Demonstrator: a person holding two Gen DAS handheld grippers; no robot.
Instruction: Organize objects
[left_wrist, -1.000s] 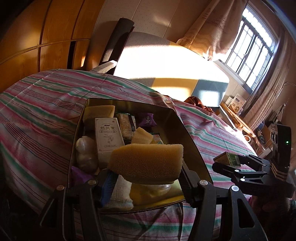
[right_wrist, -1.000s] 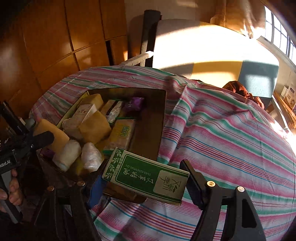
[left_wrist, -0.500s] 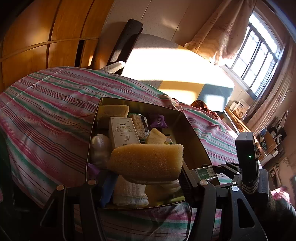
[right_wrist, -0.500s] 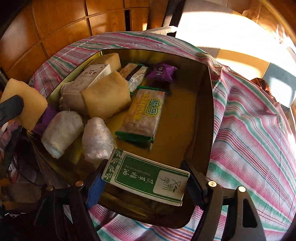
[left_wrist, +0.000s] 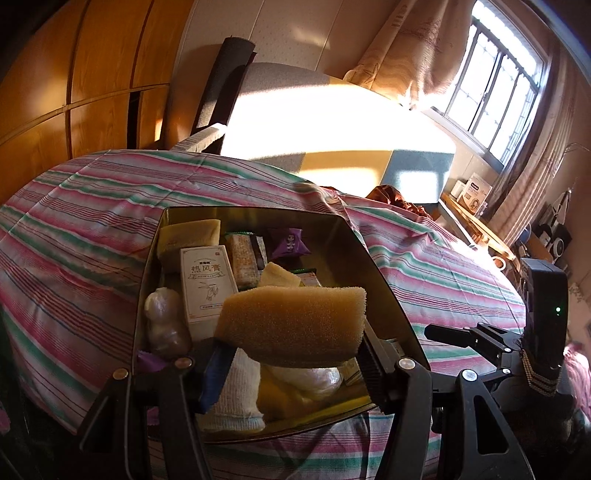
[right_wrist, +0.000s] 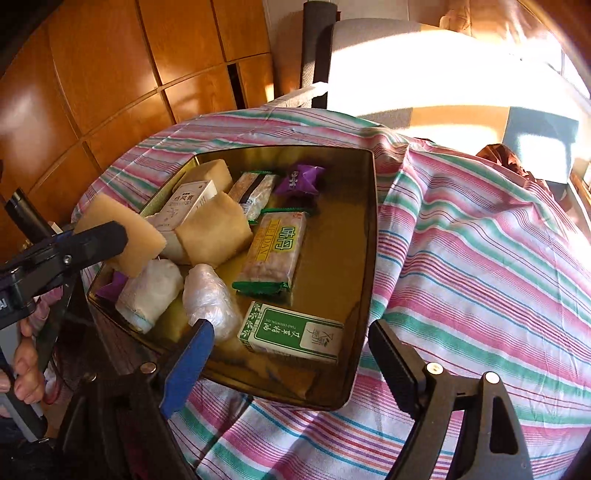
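A gold metal tray (right_wrist: 369, 221) sits on the striped bed, holding several items. My left gripper (left_wrist: 291, 354) is shut on a yellow sponge (left_wrist: 291, 325), held over the tray's near edge; the right wrist view shows the same sponge (right_wrist: 122, 236) at the tray's left side. My right gripper (right_wrist: 290, 328) hovers above the tray's near corner with its jaws opening. Between them but lower, a green and white box (right_wrist: 291, 332) lies flat on the tray floor, free of the pads. From the left wrist view the right gripper (left_wrist: 480, 339) stands beside the tray's right wall.
In the tray lie a white box (right_wrist: 188, 203), a tan sponge (right_wrist: 214, 232), a biscuit pack (right_wrist: 277, 251), a purple sweet (right_wrist: 299, 181) and two wrapped white bundles (right_wrist: 147, 291). Striped sheet (right_wrist: 480, 258) spreads to the right. A wooden wardrobe (right_wrist: 110, 74) stands behind.
The right gripper's jaws widened and the green box dropped from them onto the tray floor. The left gripper, still holding the sponge, shifted slightly along the tray's edge.
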